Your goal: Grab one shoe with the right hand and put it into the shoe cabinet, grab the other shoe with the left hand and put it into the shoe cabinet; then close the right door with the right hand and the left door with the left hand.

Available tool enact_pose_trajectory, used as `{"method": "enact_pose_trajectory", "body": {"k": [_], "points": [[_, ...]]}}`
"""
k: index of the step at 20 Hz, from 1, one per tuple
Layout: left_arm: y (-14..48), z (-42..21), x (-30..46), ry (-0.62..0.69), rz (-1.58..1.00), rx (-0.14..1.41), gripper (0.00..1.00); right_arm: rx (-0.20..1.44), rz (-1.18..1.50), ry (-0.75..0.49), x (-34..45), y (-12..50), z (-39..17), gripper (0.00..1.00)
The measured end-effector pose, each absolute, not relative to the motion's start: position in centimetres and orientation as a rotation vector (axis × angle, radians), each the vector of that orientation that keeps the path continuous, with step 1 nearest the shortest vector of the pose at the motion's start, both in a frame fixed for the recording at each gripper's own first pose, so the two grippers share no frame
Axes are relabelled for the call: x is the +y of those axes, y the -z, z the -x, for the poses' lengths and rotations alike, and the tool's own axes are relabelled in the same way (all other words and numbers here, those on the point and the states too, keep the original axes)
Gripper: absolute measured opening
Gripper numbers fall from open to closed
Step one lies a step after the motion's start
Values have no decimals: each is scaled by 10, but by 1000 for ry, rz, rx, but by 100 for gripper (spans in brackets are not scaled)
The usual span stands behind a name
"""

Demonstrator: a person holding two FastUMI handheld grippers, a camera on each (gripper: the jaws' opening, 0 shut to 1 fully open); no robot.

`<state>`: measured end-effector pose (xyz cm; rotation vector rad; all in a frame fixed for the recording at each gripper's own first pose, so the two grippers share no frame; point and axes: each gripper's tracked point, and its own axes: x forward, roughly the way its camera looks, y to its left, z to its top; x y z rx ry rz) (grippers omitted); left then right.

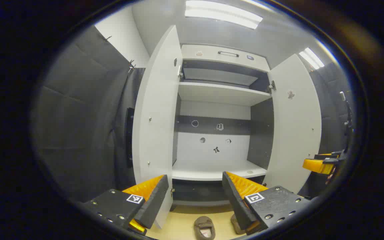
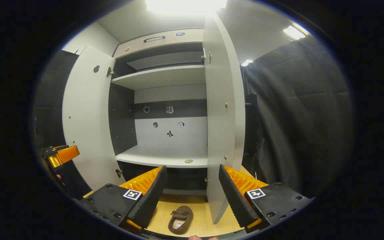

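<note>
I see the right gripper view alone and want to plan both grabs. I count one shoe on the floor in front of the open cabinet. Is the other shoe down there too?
Observer: Yes. In the left gripper view a second shoe lies on the floor beside the first shoe, partly behind a finger of the left gripper.
Operator: Is that gripper ready to grab?
Observer: It is open, its fingers spread with nothing between them.
</note>
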<state>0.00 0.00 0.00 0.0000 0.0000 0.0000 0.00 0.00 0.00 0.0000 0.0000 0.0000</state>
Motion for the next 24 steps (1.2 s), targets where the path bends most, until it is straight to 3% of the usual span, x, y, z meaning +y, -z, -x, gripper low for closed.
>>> {"method": "enact_pose_trajectory", "body": {"k": [14,24], "points": [[18,9,16,7,49,14,94,26,-12,-12,28,-5,-13,98],[28,20,19,20,79,49,94,281,-39,-153,91,54,-49,98]]}}
